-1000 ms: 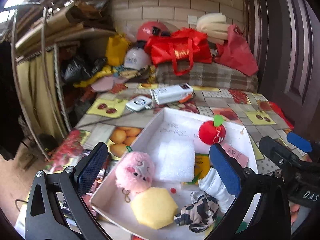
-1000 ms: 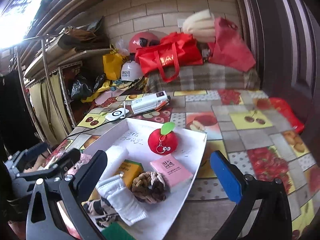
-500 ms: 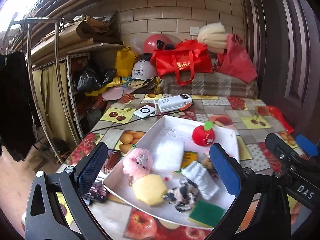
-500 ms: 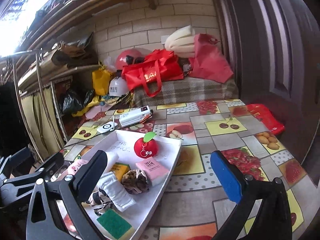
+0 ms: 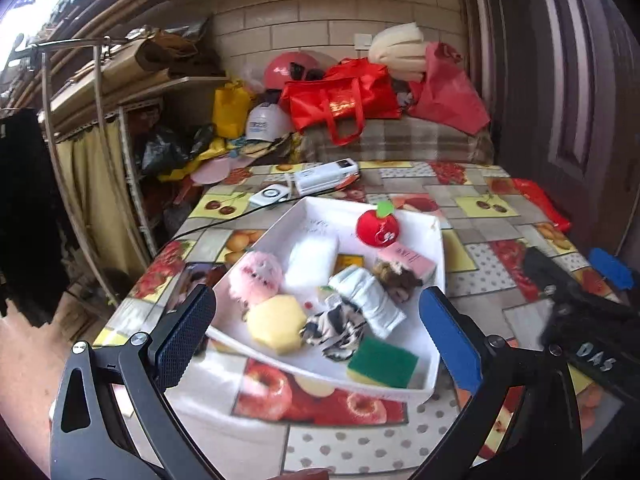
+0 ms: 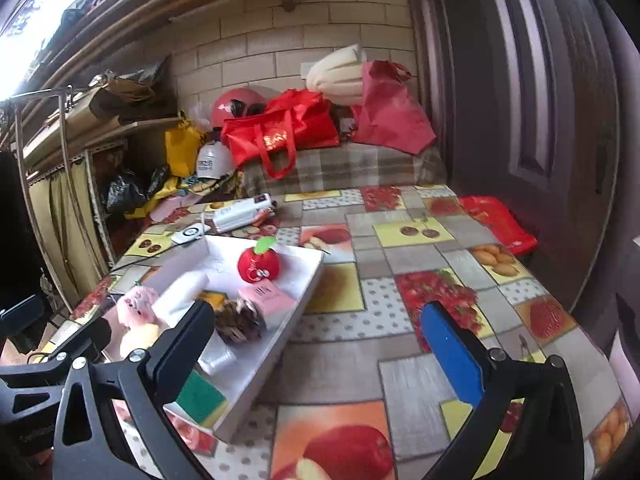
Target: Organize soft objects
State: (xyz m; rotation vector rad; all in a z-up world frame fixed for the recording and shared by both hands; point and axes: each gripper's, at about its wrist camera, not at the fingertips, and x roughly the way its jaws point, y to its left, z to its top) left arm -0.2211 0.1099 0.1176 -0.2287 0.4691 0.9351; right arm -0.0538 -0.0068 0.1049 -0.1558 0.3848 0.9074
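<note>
A white tray (image 5: 438,240) on the fruit-print table holds several soft things: a pink plush (image 5: 256,278), a yellow hexagonal sponge (image 5: 276,322), a green sponge (image 5: 382,362), a red apple plush (image 5: 377,229), a white rolled cloth (image 5: 366,302) and a black-and-white scrunchie (image 5: 334,332). My left gripper (image 5: 316,336) hovers open above the tray's near side, holding nothing. In the right wrist view the tray (image 6: 310,280) lies to the left, with the apple plush (image 6: 258,265) in it. My right gripper (image 6: 320,342) is open and empty over the table, right of the tray.
Behind the tray lie a white power bank (image 5: 326,176) and a small white device (image 5: 270,196) with a black cable. Red bags (image 5: 340,98), helmets and a plaid-covered bench stand at the back. A dark door (image 6: 540,120) is on the right, a rack (image 5: 100,152) on the left.
Both grippers have pulled back and risen away from the tray, so more of the table and the whole tray now show. The objects in the tray have not moved.
</note>
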